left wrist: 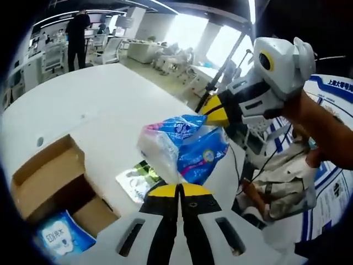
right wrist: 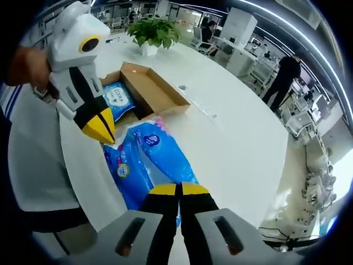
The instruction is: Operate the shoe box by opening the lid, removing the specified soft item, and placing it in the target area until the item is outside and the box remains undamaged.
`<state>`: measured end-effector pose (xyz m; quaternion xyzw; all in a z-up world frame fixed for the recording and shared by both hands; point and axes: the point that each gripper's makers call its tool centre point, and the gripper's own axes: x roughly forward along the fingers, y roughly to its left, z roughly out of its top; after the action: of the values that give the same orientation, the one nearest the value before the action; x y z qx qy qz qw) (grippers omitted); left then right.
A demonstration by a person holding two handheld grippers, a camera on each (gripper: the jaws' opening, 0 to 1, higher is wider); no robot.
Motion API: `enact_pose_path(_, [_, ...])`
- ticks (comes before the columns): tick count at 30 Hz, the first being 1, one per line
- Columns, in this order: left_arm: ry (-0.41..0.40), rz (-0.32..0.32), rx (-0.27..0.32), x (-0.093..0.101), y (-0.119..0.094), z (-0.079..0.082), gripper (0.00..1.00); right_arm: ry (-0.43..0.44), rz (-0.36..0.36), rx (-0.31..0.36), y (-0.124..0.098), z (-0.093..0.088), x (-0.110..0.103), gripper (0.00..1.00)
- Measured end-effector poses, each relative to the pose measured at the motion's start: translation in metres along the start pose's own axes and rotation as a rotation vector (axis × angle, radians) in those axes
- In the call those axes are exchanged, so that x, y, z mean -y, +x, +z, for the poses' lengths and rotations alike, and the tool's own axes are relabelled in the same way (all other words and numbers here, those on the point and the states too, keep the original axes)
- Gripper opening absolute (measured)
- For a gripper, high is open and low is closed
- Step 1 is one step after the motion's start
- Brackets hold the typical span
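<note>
Tissue pack (left wrist: 185, 146) clamped at opposite ends by left tool (left wrist: 177, 189) and right tool (right wrist: 179, 189), lifted above table (left wrist: 110, 105); open shoe box (left wrist: 52, 182) at eight o'clock, freeing transfer.

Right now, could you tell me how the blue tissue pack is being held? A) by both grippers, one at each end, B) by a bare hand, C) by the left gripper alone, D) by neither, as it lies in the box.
A: the left gripper is shut on one end of the blue tissue pack and the right gripper on the other, holding it above the white table.
</note>
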<state>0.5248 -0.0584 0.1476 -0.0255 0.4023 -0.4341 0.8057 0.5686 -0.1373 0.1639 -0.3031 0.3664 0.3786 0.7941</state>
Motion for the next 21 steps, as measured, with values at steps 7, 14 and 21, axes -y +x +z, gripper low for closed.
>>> enact_pose_path(7, [0.021, -0.028, -0.019, 0.02, 0.034, 0.007, 0.0, 0.033, -0.017, -0.019, -0.008, -0.036, 0.02, 0.0])
enact_pose_path(14, [0.026, -0.05, -0.048, 0.034, 0.07, 0.006, 0.0, 0.055, -0.017, -0.039, -0.007, -0.068, 0.034, 0.0])
enact_pose_path(21, [0.012, -0.037, -0.052, 0.038, 0.097, 0.003, 0.0, 0.052, -0.002, -0.055, 0.006, -0.088, 0.048, 0.0])
